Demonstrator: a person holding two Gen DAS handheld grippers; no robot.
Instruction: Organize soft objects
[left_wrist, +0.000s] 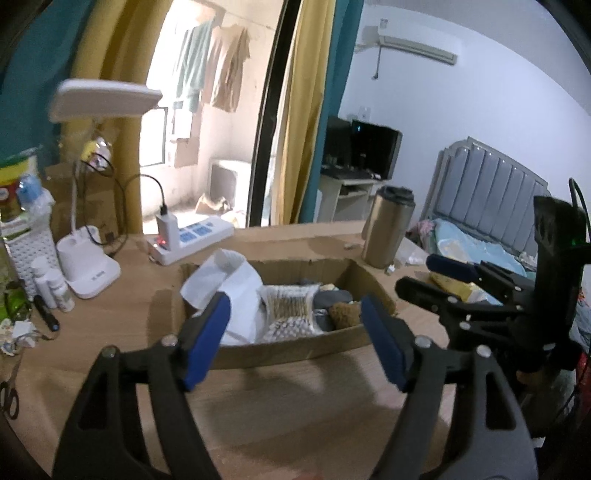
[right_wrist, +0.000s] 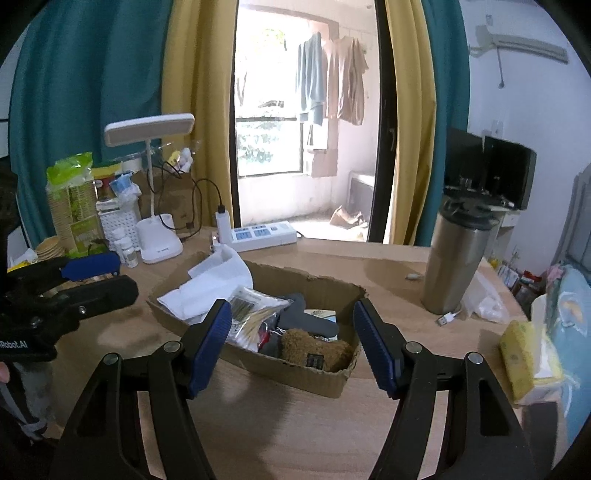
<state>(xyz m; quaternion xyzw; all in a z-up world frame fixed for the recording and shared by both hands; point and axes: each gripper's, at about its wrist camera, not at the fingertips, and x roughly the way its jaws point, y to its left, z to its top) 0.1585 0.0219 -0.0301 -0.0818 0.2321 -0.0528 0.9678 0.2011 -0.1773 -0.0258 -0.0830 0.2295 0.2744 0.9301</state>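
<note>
Fingers of your left gripper (left_wrist: 295, 336) stand wide apart and grip nothing; between and just beyond them lies the cardboard box (left_wrist: 295, 349) on the table (left_wrist: 295, 410). Your right gripper (right_wrist: 291, 343) is spread just as wide, empty too, with the same box ahead of its fingertips. In the left wrist view your right gripper shows at the right, beside the box's right end, jaws parted and touching nothing.

Inside the box, white cloth (right_wrist: 210, 284) fills the end on your left, spilling over the far rim. A clear bag of cotton swabs (right_wrist: 251, 321) lies mid-box, with dark grey insoles (right_wrist: 314, 325) just right of it. A brown plush piece (right_wrist: 314, 350) sits at the near right corner, its long axis running along the box's near wall.

Beyond your right fingers stands a steel tumbler (right_wrist: 458, 258), upright, well apart from the box.
</note>
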